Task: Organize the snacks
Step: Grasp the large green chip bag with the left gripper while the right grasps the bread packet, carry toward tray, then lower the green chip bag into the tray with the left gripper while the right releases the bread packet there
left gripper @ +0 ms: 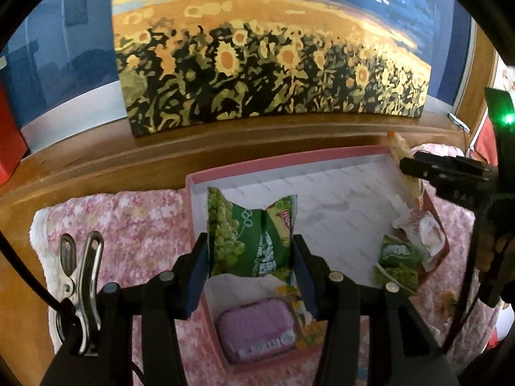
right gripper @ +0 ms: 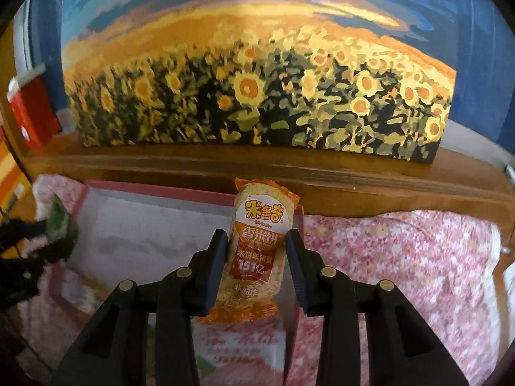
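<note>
the left gripper (left gripper: 251, 260) angles downward over the near end of the pink box (left gripper: 289, 157), its blue pads pressed against both sides of a green grape-print snack bag (left gripper: 248, 238). the bag stands upright between them, buckled inward at the middle, its lower edge above the box floor. the right gripper (right gripper: 257, 263) also tilts down and clamps an orange rice cracker packet (right gripper: 257, 247) by its long sides; the packet points away from the camera, its far end over the pink rim at the far right corner of the box. in the left wrist view the right gripper (left gripper: 418, 167) reaches in from the right edge with the packet (left gripper: 402, 157) sticking up past its tip, and part of a hand (left gripper: 492, 247) shows behind it.

inside the box, on its white lining, a purple flat case (left gripper: 257, 331) lies just below the held green bag, with a small yellow-green packet (left gripper: 302, 321) touching its right side. near the right wall lie two small green packets (left gripper: 397, 263) and a crumpled white wrapper (left gripper: 425, 231). the middle of the box floor is bare. the box sits on a pink floral cloth (left gripper: 128, 231), which covers a wooden surface (left gripper: 96, 173). a metal clip (left gripper: 83, 289) rests on the cloth to the left of the left gripper, beside a black cable. behind the box a sunflower painting (left gripper: 257, 64) leans upright on the wooden ledge, and a red box (right gripper: 29, 112) stands at its left. in the right wrist view the left gripper (right gripper: 38, 241) and its green bag appear blurred at the left edge.
</note>
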Demonstrator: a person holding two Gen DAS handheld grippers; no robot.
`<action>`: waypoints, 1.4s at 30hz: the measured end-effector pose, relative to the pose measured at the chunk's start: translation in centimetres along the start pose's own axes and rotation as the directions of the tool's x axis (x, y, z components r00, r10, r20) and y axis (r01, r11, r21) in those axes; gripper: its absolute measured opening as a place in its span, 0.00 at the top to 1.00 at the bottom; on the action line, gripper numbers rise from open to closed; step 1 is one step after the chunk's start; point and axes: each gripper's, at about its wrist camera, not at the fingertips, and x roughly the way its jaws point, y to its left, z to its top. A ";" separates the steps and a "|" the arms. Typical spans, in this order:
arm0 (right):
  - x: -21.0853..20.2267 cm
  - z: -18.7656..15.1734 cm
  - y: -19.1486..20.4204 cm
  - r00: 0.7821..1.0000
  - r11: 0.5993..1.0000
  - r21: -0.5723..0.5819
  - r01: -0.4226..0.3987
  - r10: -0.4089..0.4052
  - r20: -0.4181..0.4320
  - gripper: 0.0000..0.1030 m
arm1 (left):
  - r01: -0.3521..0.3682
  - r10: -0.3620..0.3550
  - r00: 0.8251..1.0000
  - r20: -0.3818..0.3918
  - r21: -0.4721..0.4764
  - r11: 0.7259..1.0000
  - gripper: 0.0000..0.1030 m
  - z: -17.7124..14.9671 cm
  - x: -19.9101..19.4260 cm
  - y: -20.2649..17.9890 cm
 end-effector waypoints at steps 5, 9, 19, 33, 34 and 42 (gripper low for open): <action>1.4 -0.7 1.3 0.996 0.987 -0.140 0.083 -0.085 -0.008 0.62 | -0.003 0.004 1.000 -0.019 0.006 1.000 0.49 -0.2 1.3 0.0; 1.2 -0.3 1.5 0.993 0.980 -0.167 0.108 -0.114 -0.031 0.62 | -0.001 0.001 0.999 -0.044 -0.003 1.000 0.49 0.0 1.9 0.1; 1.2 0.2 1.6 0.988 0.979 -0.165 0.119 -0.133 -0.080 0.62 | -0.003 0.002 0.998 -0.058 -0.020 1.000 0.48 0.3 2.0 0.1; -3.0 2.5 0.3 0.994 0.998 -0.036 0.051 -0.047 0.098 0.31 | 0.001 -0.005 0.998 -0.063 -0.050 0.999 0.46 0.0 1.6 0.7; -3.1 2.4 0.1 0.994 0.999 -0.033 0.023 -0.020 0.110 0.39 | 0.004 -0.007 0.998 -0.062 -0.051 0.999 0.46 0.0 1.6 0.6; 1.2 0.1 -0.2 0.999 0.999 -0.018 -0.029 0.029 -0.024 0.94 | 0.015 -0.016 0.998 -0.063 -0.020 1.000 0.46 0.1 1.3 -0.3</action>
